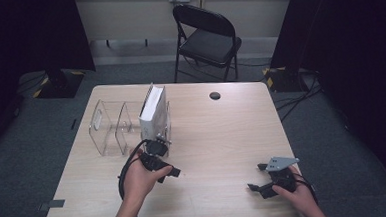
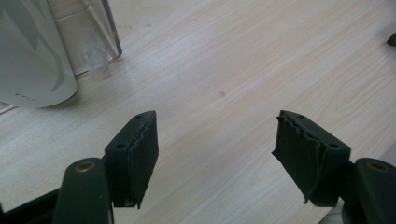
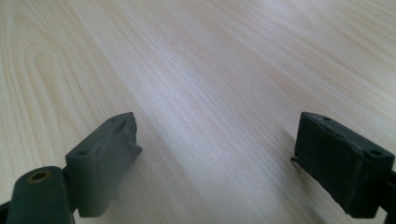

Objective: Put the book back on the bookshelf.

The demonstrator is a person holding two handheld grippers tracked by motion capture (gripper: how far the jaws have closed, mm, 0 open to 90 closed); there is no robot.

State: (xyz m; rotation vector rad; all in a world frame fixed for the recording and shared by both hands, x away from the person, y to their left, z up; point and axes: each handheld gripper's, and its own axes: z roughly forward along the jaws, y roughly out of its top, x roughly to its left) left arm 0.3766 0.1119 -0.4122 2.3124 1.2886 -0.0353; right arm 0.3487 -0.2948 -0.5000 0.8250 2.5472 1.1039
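Observation:
A clear acrylic file rack (image 1: 107,125) stands on the left half of the wooden table (image 1: 222,132). A white book (image 1: 153,110) stands upright in its rightmost slot. My left gripper (image 1: 164,160) is held just in front of the rack's near end. Its jaws are open over bare wood in the left gripper view (image 2: 217,140), with the book's corner (image 2: 32,60) and the rack wall (image 2: 88,37) at the upper left. My right gripper (image 1: 256,177) rests low near the table's front right. In its own view the right gripper (image 3: 217,149) has its jaws wide open above the tabletop.
A round cable hole (image 1: 215,95) sits near the table's far edge. A black folding chair (image 1: 207,35) stands beyond the table. Dark curtains flank both sides. A strip of tape (image 1: 53,204) marks the front left corner. Cables lie on the floor at the right.

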